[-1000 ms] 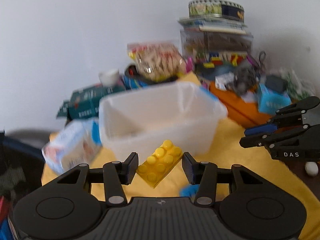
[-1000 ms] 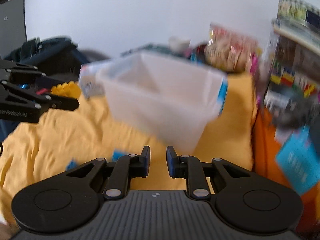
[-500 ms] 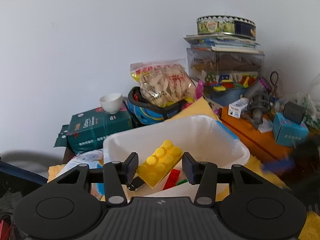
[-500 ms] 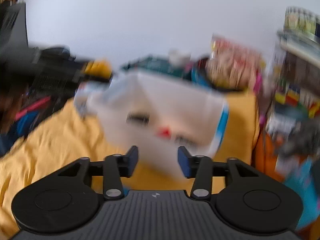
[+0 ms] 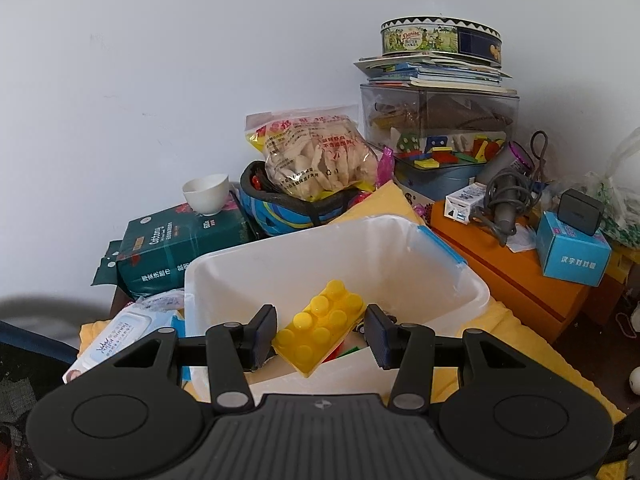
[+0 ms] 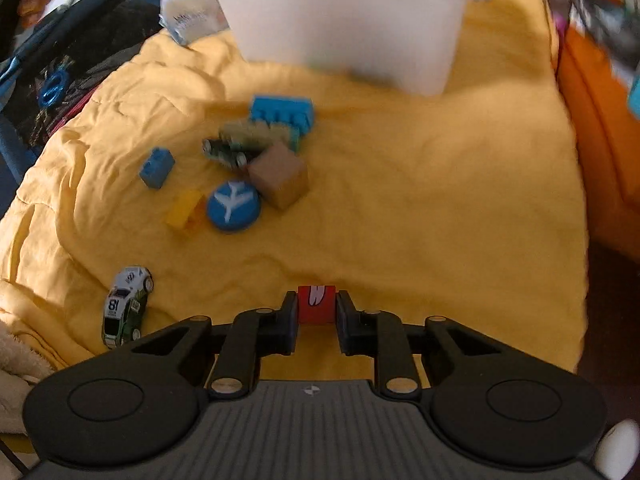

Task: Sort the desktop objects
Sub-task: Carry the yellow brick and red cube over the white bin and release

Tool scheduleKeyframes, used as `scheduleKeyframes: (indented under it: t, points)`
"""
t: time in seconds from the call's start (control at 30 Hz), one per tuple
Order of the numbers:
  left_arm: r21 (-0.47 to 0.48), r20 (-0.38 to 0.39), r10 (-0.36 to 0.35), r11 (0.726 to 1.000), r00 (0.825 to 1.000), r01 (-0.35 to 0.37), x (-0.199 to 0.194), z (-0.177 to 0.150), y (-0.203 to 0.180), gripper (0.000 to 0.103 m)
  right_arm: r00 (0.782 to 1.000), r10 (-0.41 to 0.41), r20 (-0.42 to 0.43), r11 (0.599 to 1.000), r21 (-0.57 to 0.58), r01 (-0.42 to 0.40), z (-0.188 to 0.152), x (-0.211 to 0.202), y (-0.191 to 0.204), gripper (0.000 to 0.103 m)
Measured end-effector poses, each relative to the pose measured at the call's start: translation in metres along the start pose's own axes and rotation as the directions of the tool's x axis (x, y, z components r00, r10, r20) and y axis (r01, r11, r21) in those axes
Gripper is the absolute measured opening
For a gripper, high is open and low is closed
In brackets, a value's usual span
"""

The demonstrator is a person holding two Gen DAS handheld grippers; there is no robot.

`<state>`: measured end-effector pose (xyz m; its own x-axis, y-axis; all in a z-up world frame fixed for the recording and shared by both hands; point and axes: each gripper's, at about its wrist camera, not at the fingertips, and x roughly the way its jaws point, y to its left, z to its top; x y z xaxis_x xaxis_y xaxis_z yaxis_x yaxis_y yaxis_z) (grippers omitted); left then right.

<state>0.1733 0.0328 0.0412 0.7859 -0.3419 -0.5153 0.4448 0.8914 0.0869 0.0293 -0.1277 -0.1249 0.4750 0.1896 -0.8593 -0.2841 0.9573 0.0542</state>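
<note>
Now, your left gripper [image 5: 320, 330] is clamped on a yellow studded brick [image 5: 320, 328], held tilted between the pads, above the near rim of the white plastic bin [image 5: 400, 264]. Down in the bin, under the brick, a few bits show: something red, something green, too hidden to name. Beyond the bin's far rim: a dark green box [image 5: 180, 244] with a white cup [image 5: 206, 194] on it, a bag of snacks [image 5: 316, 156], a clear case [image 5: 440, 120] topped by papers and a cookie tin [image 5: 440, 40]. An orange box [image 5: 512, 276] sits off the bin's right side.

Your right gripper [image 6: 317, 312] has just been closing; its pads now sit against both sides of a small red block [image 6: 316, 304] with a white mark, which rests near the front edge of the yellow cloth [image 6: 440, 200].

Farther out on the cloth, left of centre, is a loose cluster: blue airplane disc [image 6: 233, 206], brown cube [image 6: 280, 176] just beside it, small yellow brick [image 6: 186, 208], small blue brick [image 6: 157, 168], large blue brick [image 6: 282, 114] and a blurred toy vehicle [image 6: 228, 148]. A white-and-green toy car [image 6: 126, 306] lies apart toward the cloth's front left. The white bin stands at the cloth's far edge.
</note>
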Motion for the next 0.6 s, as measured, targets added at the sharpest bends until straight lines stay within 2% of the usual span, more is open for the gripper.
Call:
scheduleKeyframes:
  t: [0.13,0.27,0.37,0.4,0.47,0.6]
  points:
    - [0.009,0.014,0.010,1.000,1.000,-0.010,-0.002,0.008,0.004,0.052,0.991,-0.028,0.132,0.999,-0.037,0.033,0.037,-0.029,-0.008,0.022]
    - [0.013,0.030,0.022,1.000,0.999,-0.022,0.000,0.017,0.009,0.052,0.951,-0.066,0.303,0.996,-0.044,0.083,0.093,-0.057,-0.020,0.022]
    - [0.003,0.031,0.026,1.000,0.999,-0.026,0.008,0.022,0.015,0.052,0.918,-0.099,0.385,0.992,-0.040,0.123,0.128,-0.061,-0.026,0.022]
    - [-0.003,0.029,0.026,1.000,0.999,-0.026,0.012,0.023,0.017,0.052,0.908,-0.118,0.402,0.989,-0.029,0.142,0.141,-0.056,-0.029,0.022]
    - [-0.018,0.015,0.029,0.999,0.999,-0.029,0.023,0.024,0.022,0.052,0.902,-0.140,0.408,0.989,0.018,0.145,0.158,-0.044,-0.037,0.022]
    - [-0.046,-0.023,0.031,0.998,0.999,-0.032,0.046,0.018,0.028,0.052,0.921,-0.145,0.361,0.988,0.097,0.117,0.178,-0.011,-0.051,0.022]
